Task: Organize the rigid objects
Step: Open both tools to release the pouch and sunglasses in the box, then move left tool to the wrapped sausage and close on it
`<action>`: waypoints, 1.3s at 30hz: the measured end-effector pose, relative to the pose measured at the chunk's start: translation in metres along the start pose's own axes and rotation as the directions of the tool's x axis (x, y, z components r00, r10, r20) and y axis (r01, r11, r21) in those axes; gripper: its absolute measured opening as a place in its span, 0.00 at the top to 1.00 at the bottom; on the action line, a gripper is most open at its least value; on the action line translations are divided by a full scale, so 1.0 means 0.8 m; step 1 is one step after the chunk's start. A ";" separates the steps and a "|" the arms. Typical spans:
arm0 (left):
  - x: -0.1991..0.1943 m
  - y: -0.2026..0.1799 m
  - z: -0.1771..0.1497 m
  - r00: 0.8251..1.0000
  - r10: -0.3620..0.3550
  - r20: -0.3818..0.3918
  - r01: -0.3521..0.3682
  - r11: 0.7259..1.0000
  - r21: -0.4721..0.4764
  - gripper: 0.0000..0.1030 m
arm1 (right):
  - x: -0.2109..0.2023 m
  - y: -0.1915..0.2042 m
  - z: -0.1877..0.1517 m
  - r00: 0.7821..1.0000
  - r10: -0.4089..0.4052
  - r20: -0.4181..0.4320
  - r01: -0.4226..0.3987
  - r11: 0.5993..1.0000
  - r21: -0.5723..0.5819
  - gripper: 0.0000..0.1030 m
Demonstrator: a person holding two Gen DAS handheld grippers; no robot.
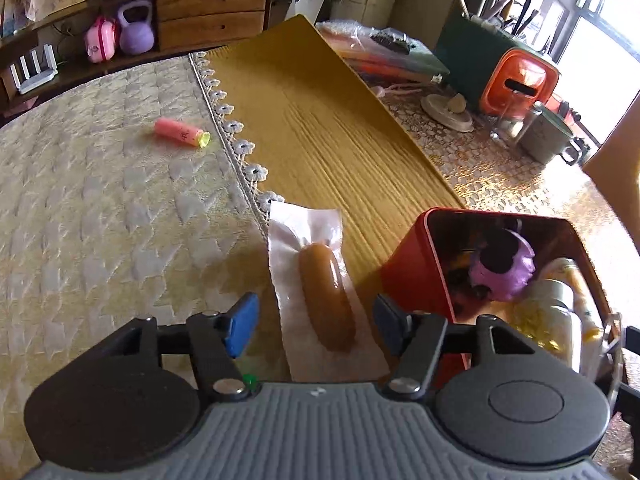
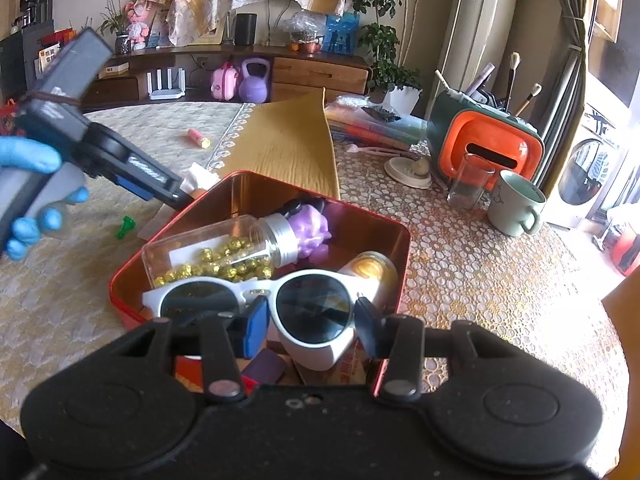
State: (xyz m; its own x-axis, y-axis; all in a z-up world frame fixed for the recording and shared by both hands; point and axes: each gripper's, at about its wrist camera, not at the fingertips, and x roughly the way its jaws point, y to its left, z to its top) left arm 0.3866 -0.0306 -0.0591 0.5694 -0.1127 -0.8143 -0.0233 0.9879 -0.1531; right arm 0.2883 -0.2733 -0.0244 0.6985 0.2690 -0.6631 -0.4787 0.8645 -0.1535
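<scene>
A red tin box [image 2: 256,184] [image 1: 404,276] stands on the table. It holds a jar of gold beads [image 2: 216,252], a purple toy [image 2: 310,228] [image 1: 504,268], a yellow-lidded jar [image 2: 368,268] and white sunglasses [image 2: 280,300]. My right gripper [image 2: 312,326] is open, its jaws on either side of the right lens of the sunglasses, over the box. My left gripper [image 1: 316,320] is open above a packaged sausage [image 1: 326,296] lying left of the box. The left gripper also shows in the right wrist view [image 2: 160,188]. A pink tube [image 1: 180,132] [image 2: 199,138] lies further off on the cloth.
A yellow mat [image 1: 320,120] lies behind the box. A small green piece [image 2: 127,227] sits on the cloth by the box. An orange-and-green holder [image 2: 488,148], a glass [image 2: 468,184], a green mug [image 2: 516,208] and a white dish [image 2: 408,170] stand at the right.
</scene>
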 end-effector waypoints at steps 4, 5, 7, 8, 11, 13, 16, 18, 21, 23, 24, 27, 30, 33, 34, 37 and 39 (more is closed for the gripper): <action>0.016 0.003 0.002 1.000 0.000 -0.002 0.000 0.999 -0.035 0.36 | 0.002 -0.001 0.001 1.000 0.006 -0.003 -0.006 1.000 -0.002 0.55; 0.018 0.006 0.002 1.000 -0.001 0.002 0.001 0.998 -0.055 0.36 | 0.003 0.000 0.001 1.000 0.007 -0.003 -0.007 1.000 -0.004 0.55; 0.020 0.007 0.003 1.000 0.003 0.012 -0.002 0.997 -0.074 0.37 | 0.003 0.000 0.001 1.000 0.007 -0.004 -0.007 1.000 -0.007 0.55; 0.021 0.007 0.003 1.000 0.000 0.018 0.002 0.997 -0.081 0.38 | 0.003 0.001 0.001 1.000 0.006 -0.004 -0.006 1.000 -0.008 0.55; 0.019 0.005 0.003 0.999 -0.037 0.027 0.039 0.995 -0.088 0.67 | 0.003 0.001 0.001 1.000 0.006 -0.004 -0.006 1.000 -0.007 0.55; 0.017 -0.001 0.003 0.999 -0.022 0.031 0.024 0.997 -0.074 0.69 | 0.003 0.001 0.001 1.000 0.003 -0.004 -0.003 1.000 -0.007 0.55; 0.010 -0.007 0.000 0.998 -0.008 0.055 0.011 0.999 -0.043 0.74 | 0.002 0.001 0.000 1.000 0.001 -0.004 -0.001 1.000 -0.003 0.55; 0.004 -0.006 -0.002 0.998 -0.002 0.066 0.005 0.999 -0.036 0.75 | 0.002 0.000 -0.001 1.000 -0.001 -0.004 0.001 1.000 -0.002 0.55; -0.009 0.002 -0.004 0.996 -0.012 0.085 0.016 0.999 -0.040 0.83 | 0.001 -0.001 -0.002 1.000 -0.005 -0.005 0.005 1.000 0.001 0.55; -0.021 0.008 -0.004 0.995 -0.024 0.101 0.029 0.998 -0.048 0.96 | 0.000 -0.001 -0.002 1.000 -0.006 -0.005 0.006 1.000 0.004 0.55; -0.027 0.011 -0.004 0.994 -0.031 0.106 0.037 0.998 -0.051 0.99 | 0.000 -0.001 -0.003 1.000 -0.007 -0.004 0.007 1.000 0.004 0.55; -0.032 0.014 -0.005 0.996 -0.037 0.084 0.039 0.999 -0.026 0.99 | 0.000 -0.001 -0.003 1.000 -0.009 -0.005 0.009 1.000 0.003 0.55; -0.028 0.022 -0.008 0.996 -0.031 0.078 0.034 0.999 -0.038 0.98 | 0.000 -0.002 -0.003 1.000 -0.013 -0.005 0.013 1.000 0.006 0.55; -0.025 0.032 -0.007 0.996 -0.056 0.074 0.061 0.995 -0.076 0.98 | 0.000 -0.003 -0.004 1.000 -0.018 -0.009 0.018 1.000 0.010 0.55; -0.025 0.036 -0.006 0.995 -0.070 0.076 0.077 0.993 -0.094 0.98 | 0.001 -0.004 -0.004 1.000 -0.019 -0.011 0.019 1.000 0.010 0.56; -0.023 0.044 -0.007 0.991 -0.108 0.081 0.118 0.985 -0.125 0.95 | 0.004 -0.004 -0.006 1.000 -0.018 -0.017 0.018 1.000 0.009 0.56; -0.021 0.048 -0.005 0.991 -0.109 0.083 0.121 0.981 -0.150 0.87 | 0.005 -0.003 -0.007 1.000 -0.017 -0.020 0.017 1.000 0.005 0.57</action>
State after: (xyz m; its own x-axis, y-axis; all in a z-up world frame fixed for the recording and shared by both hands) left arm 0.3728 0.0090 -0.0532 0.6344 -0.2107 -0.7437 -0.0775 0.9399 -0.3324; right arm 0.2896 -0.2764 -0.0308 0.6959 0.2457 -0.6748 -0.4637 0.8713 -0.1609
